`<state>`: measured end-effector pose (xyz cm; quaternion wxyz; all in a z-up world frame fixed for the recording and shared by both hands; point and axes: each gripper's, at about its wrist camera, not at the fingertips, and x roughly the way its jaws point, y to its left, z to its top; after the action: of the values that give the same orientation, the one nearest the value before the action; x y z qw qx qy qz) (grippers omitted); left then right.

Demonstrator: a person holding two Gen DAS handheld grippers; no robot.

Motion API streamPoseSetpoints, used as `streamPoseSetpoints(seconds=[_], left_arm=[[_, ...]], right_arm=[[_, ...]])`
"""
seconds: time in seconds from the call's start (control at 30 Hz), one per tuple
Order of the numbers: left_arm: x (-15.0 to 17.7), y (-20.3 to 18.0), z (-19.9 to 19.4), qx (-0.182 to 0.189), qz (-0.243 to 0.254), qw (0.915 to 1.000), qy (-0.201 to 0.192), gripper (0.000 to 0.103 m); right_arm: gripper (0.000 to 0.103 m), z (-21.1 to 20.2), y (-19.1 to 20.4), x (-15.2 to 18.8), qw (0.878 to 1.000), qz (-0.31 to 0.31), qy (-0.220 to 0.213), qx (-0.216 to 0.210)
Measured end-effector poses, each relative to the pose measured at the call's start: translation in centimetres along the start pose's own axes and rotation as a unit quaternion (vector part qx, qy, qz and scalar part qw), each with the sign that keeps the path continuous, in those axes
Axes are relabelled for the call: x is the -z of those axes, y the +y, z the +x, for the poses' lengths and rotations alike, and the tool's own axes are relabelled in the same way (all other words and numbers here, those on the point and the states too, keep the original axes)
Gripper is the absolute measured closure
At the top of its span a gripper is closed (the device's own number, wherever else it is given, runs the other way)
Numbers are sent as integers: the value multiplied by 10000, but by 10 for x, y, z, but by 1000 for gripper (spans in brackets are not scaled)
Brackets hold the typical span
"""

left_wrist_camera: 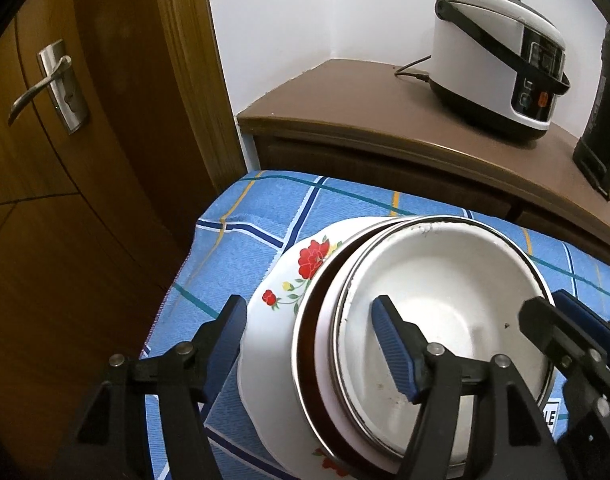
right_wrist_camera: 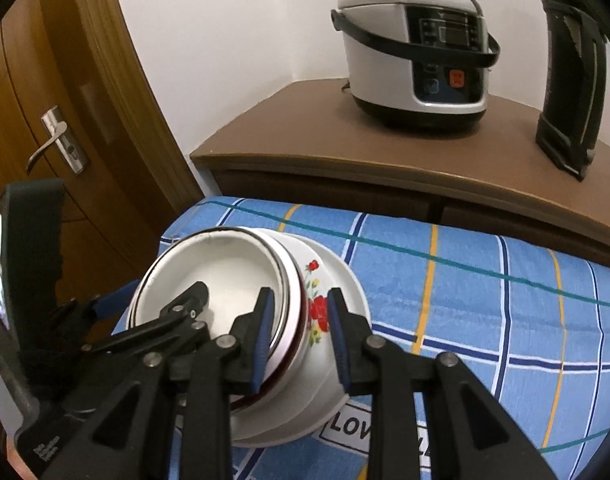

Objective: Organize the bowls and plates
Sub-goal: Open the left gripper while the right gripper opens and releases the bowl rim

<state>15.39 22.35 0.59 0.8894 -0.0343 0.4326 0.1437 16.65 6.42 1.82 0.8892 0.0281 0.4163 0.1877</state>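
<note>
A stack of nested bowls stands on a blue checked cloth (left_wrist_camera: pixel 257 216). The outer one is a white bowl with red flowers (left_wrist_camera: pixel 305 268); inside sit a dark-rimmed bowl and a white enamel bowl (left_wrist_camera: pixel 437 292) on top. A white plate (right_wrist_camera: pixel 345 276) lies under the stack. My left gripper (left_wrist_camera: pixel 305 344) straddles the stack's left wall, one finger inside the enamel bowl, one outside the flowered bowl. My right gripper (right_wrist_camera: pixel 299 336) straddles the right wall (right_wrist_camera: pixel 317 312) the same way. Both stand open around the walls.
A brown cabinet (right_wrist_camera: pixel 305 148) behind the cloth carries a white rice cooker (right_wrist_camera: pixel 417 52) and a black upright object (right_wrist_camera: pixel 573 80). A wooden door with a metal handle (left_wrist_camera: pixel 49 84) stands at the left. The cloth's left edge drops off near the door.
</note>
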Motion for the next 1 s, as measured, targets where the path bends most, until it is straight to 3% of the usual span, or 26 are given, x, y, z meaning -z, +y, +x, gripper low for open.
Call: streamPoseSetpoints(seconds=[0.2,0.63,1.0], left_arm=[[1,-1,-5,42,3,10000,-29,35],[7,-1,-28,-16,84,9998,-180,35],[12,-4,-41,-41,92,9996,-259,35]], right_arm=[[85,-10,0,5,10000,47,-55,-45],[83,-18,6,10,9999,139,28,-40],[83,-47,6,17,9995,204,-249,-51]])
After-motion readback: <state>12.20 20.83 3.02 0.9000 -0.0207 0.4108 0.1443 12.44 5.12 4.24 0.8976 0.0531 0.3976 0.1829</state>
